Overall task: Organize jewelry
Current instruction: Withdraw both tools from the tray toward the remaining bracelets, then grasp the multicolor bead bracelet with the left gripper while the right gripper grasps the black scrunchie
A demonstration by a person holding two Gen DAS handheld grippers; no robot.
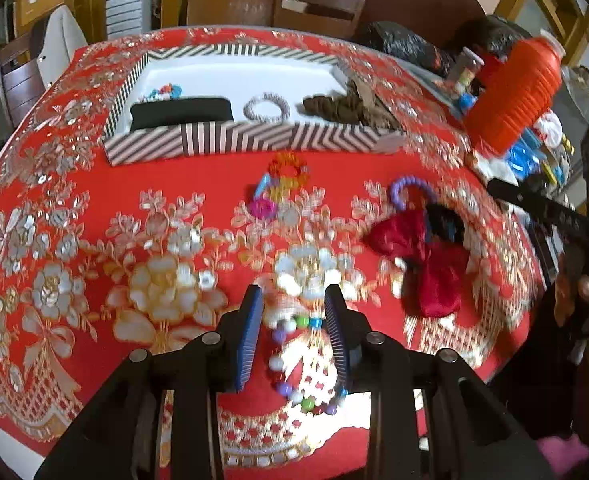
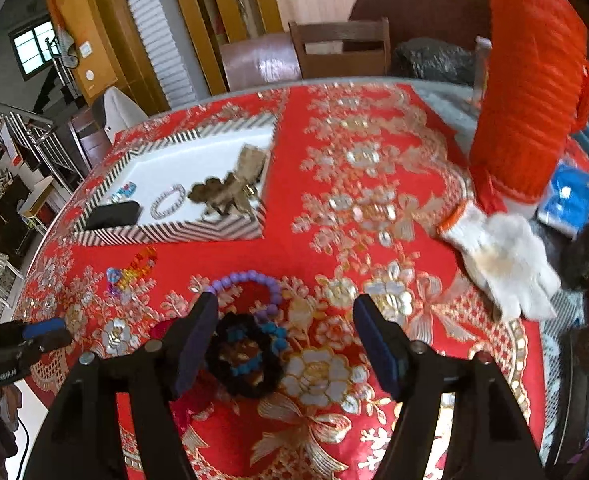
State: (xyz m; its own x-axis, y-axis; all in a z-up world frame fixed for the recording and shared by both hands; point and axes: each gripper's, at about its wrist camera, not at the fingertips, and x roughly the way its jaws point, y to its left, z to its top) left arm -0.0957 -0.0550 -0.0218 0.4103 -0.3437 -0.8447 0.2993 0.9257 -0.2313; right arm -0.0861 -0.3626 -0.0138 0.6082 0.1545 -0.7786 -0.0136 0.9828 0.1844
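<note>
My left gripper point(image 1: 294, 294) is open just above the red cloth, and a multicoloured bead bracelet point(image 1: 294, 360) lies between its blue pads point(image 1: 250, 336). My right gripper point(image 2: 286, 302) is open wide over a black scrunchie with blue beads point(image 2: 246, 356), which lies close to the left finger. A purple bead bracelet point(image 2: 246, 280) rests just beyond the scrunchie. Part of a dark red velvet bow point(image 1: 414, 256) sits under them. A rainbow bead bracelet point(image 1: 288, 172) lies in front of the striped tray point(image 1: 234, 140). In the tray are a black pad, a silver bracelet point(image 1: 266, 106) and a brown bow point(image 1: 346, 104).
A tall red ribbed lantern point(image 2: 530, 80) stands at the right of the table, with a white glove point(image 2: 502, 256) and blue packets point(image 2: 570, 196) beside it. Wooden chairs point(image 1: 318, 4) stand behind the round table. The table's near edge is just under my left gripper.
</note>
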